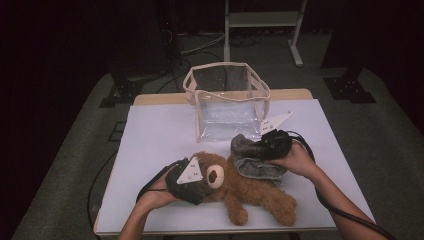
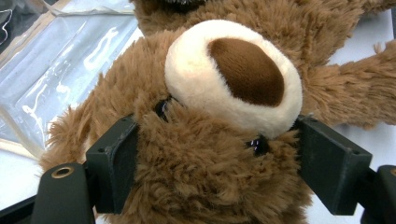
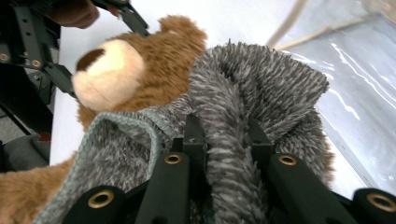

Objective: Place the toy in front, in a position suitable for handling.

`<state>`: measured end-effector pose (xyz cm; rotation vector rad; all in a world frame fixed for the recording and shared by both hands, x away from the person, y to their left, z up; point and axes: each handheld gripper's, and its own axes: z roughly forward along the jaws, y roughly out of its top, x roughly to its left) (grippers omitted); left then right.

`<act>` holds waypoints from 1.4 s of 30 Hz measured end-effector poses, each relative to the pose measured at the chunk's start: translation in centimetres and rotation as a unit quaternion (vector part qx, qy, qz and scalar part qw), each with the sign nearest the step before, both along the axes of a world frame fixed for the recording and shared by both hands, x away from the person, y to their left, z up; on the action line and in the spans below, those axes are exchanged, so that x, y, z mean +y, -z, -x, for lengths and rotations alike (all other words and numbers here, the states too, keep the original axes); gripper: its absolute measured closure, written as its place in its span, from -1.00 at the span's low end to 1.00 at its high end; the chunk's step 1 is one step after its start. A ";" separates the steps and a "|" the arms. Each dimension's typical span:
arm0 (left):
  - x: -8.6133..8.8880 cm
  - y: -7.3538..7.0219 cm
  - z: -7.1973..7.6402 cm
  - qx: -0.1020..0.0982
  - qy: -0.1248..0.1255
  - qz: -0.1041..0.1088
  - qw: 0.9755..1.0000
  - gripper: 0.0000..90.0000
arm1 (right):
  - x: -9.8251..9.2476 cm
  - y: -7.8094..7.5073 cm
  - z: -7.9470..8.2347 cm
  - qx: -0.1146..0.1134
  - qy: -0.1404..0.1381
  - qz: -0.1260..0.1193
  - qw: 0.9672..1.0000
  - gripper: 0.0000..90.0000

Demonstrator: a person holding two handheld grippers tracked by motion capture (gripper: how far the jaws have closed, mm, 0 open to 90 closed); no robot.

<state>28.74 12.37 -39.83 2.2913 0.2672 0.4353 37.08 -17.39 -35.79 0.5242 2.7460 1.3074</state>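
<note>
A brown teddy bear (image 1: 240,187) lies on its back near the front edge of the white table (image 1: 155,135), its head toward the left and its 2 legs pointing to the front right. The left gripper (image 1: 200,181) has the bear's head clamped between its 2 black jaws, which press into the fur on either side of the cream muzzle, just beside the eyes. A grey fuzzy cloth (image 1: 255,159) lies across the bear's upper body, touching the fur. The right gripper (image 1: 261,145) pinches a raised fold of this cloth; in the right gripper view its jaws stand close together with the grey pile squeezed between them (image 3: 227,163). It may be a small garment, though its form is hard to make out. Behind both, toward the far edge of the table, stands a clear plastic bag (image 1: 227,100) with beige trim, upright and open at the top, just beside the right gripper's grey plate.
</note>
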 end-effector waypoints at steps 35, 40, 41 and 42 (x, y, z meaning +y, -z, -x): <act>0.1 0.1 -1.0 0.016 -0.010 0.023 1.000 -0.54 | -13.8 2.0 4.6 0.016 0.124 -0.073 0.989 0.68; 0.1 0.0 -1.5 0.021 -0.014 0.030 0.999 -0.53 | -12.0 0.6 5.6 -0.002 0.090 -0.074 0.993 0.68; 0.1 0.0 -1.6 0.022 -0.015 0.031 0.999 -0.54 | -11.5 0.3 5.8 -0.005 0.082 -0.074 0.994 0.68; 0.2 0.0 -1.7 0.025 -0.015 0.035 0.999 -0.53 | -10.9 0.2 5.9 -0.008 0.075 -0.074 0.994 0.68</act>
